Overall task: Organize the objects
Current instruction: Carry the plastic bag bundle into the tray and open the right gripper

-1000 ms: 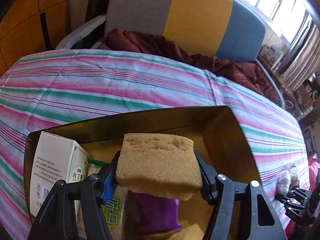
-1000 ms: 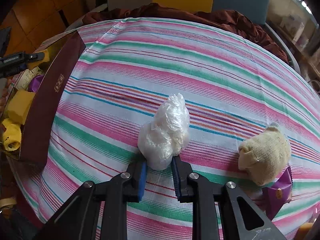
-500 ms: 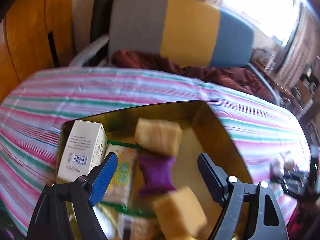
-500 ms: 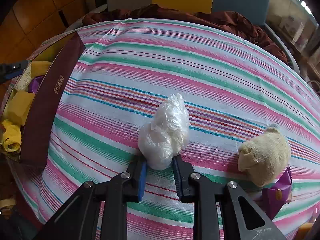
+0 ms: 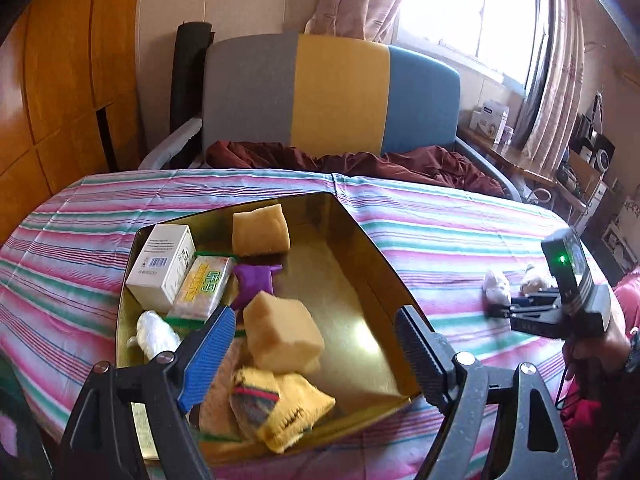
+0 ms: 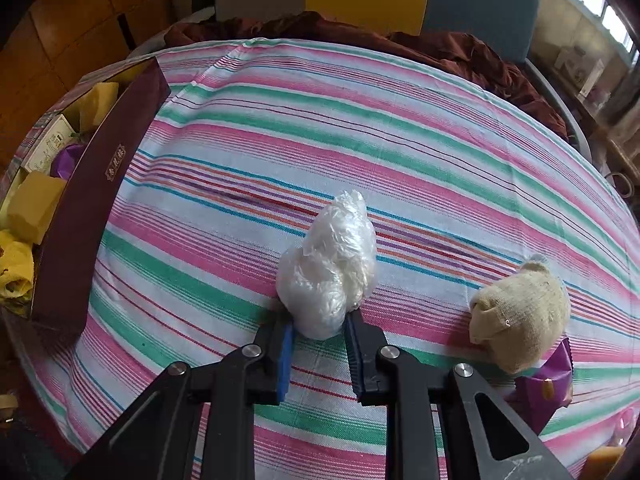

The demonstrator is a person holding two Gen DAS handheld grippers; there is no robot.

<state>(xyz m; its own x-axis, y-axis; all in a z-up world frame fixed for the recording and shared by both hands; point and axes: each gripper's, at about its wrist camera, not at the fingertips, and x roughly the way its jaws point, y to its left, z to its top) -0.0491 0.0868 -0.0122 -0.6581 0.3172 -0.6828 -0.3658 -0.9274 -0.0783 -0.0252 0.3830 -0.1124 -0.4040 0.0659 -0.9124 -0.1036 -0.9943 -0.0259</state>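
My left gripper [image 5: 316, 340] hangs open and empty above a gold-lined box [image 5: 352, 280], which holds two yellow sponges [image 5: 261, 230], a white carton [image 5: 162, 266], a green-lettered packet [image 5: 204, 286], a purple pouch [image 5: 256, 282], a white bundle [image 5: 154, 334] and yellow socks [image 5: 288, 412]. On the striped tablecloth [image 6: 360, 120] my right gripper [image 6: 318, 326] is shut on the lower end of a white plastic-wrapped bundle [image 6: 330, 268]. The right gripper [image 5: 496, 312] also shows at the far right of the left wrist view. The box [image 6: 92, 192] lies to the left of the bundle.
A beige rolled sock [image 6: 520, 316] and a purple packet [image 6: 548, 388] lie on the cloth right of the bundle. Behind the table stands a grey, yellow and blue chair [image 5: 332, 96] with a dark red cloth [image 5: 360, 160]. Wooden panelling [image 5: 60, 80] fills the left.
The left gripper opened and let go of the sponge, which now lies at the back of the box; the gripper then pulled back and up. The right gripper stayed put on the bundle.
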